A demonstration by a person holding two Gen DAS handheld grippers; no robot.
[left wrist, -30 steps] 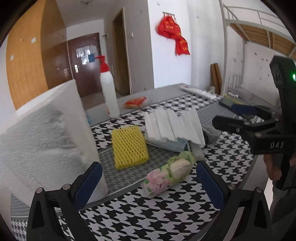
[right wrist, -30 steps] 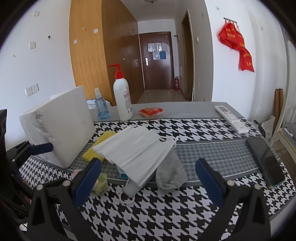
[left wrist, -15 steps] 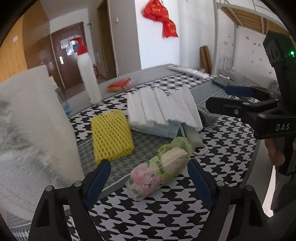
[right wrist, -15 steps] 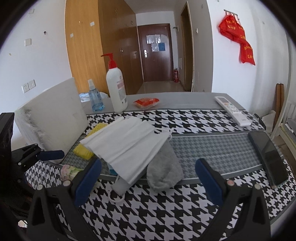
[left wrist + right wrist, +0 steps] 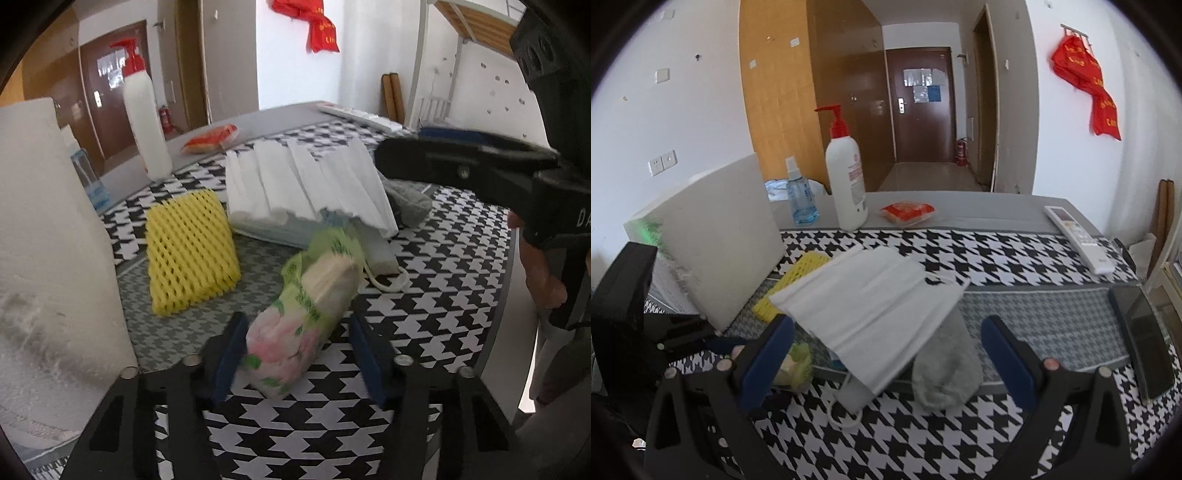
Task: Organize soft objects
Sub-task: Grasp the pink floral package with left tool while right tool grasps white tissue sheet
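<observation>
A green floral tissue pack (image 5: 306, 306) lies on the houndstooth cloth between the fingers of my left gripper (image 5: 299, 354). The jaws stand around its near end, the left pad close to it, the right pad still apart. A yellow foam net (image 5: 190, 251) lies to its left. A stack of white face masks (image 5: 306, 188) and a grey sock (image 5: 410, 201) lie behind it. My right gripper (image 5: 886, 358) is open and empty, hovering just in front of the masks (image 5: 871, 306) and the sock (image 5: 945, 369).
A white foam block (image 5: 48, 258) stands at the left. A pump bottle (image 5: 846, 181), a blue spray bottle (image 5: 799, 195), an orange packet (image 5: 907, 212), a remote (image 5: 1078, 236) and a phone (image 5: 1145, 339) sit on the table.
My left gripper has moved forward and down, and its jaws have narrowed around the tissue pack. My right gripper has come closer to the masks and sock.
</observation>
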